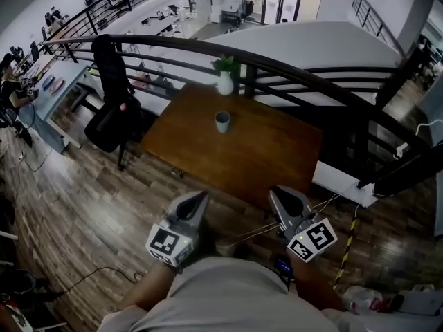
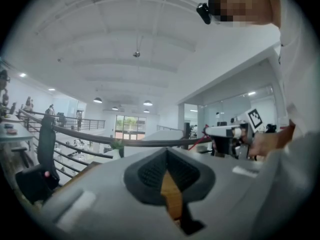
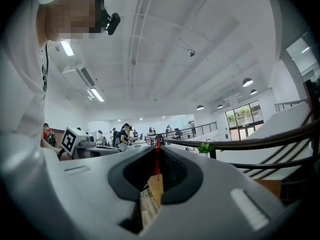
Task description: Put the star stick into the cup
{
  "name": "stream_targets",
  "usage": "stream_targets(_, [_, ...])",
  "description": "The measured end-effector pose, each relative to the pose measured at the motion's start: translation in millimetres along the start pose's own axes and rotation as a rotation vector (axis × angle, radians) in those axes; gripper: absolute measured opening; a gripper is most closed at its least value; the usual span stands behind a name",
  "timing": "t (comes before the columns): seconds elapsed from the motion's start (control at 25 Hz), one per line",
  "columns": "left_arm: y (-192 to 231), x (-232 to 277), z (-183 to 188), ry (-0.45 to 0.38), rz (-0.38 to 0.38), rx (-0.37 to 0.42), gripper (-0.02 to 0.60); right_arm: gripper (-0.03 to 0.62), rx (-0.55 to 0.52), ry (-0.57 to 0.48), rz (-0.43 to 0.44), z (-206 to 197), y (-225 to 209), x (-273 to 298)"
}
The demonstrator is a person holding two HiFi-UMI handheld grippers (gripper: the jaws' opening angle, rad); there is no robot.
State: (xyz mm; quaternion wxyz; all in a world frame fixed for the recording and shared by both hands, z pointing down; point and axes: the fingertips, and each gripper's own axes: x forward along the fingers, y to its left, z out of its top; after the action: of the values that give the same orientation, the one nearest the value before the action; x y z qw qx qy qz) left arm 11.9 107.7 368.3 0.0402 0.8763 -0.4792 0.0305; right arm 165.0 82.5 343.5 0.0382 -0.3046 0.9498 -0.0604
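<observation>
I hold both grippers out before my chest, side by side and apart, pointing level ahead. My left gripper (image 1: 199,199) has its jaws together with nothing between them. My right gripper (image 1: 279,193) is clamped on a thin red stick (image 3: 157,159). My left forearm (image 1: 149,290) is bare.

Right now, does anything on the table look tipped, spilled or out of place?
Nothing stands out. The cup stands upright on the table, apart from the potted plant at the far edge, and no spill shows. The right tool grips a thin red stick.
</observation>
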Motion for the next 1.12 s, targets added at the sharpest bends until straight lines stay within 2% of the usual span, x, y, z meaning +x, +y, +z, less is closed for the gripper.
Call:
stream_targets(0.24, [14, 34, 9, -0.009, -0.010, 0.004, 0.003, 0.023, -0.003, -0.001, -0.011, 6, -28, 13])
stream_targets(0.44, [42, 52, 4, -0.007, -0.014, -0.028, 0.003, 0.023, 0.000, 0.011, -0.013, 4, -43, 41])
stream_targets(0.56, [63, 63, 5, 0.002, -0.027, -0.019, 0.003, 0.023, -0.007, 0.016, -0.012, 5, -51, 65])
stream_targets(0.84, [144, 90, 13, -0.011, -0.069, -0.023, 0.003, 0.023, -0.025, 0.023, -0.045, 4, -69, 145])
stream_targets(1.12, [240, 105, 31, -0.015, -0.154, 0.002, 0.003, 0.023, -0.045, 0.001, -0.115, 12, -76, 245])
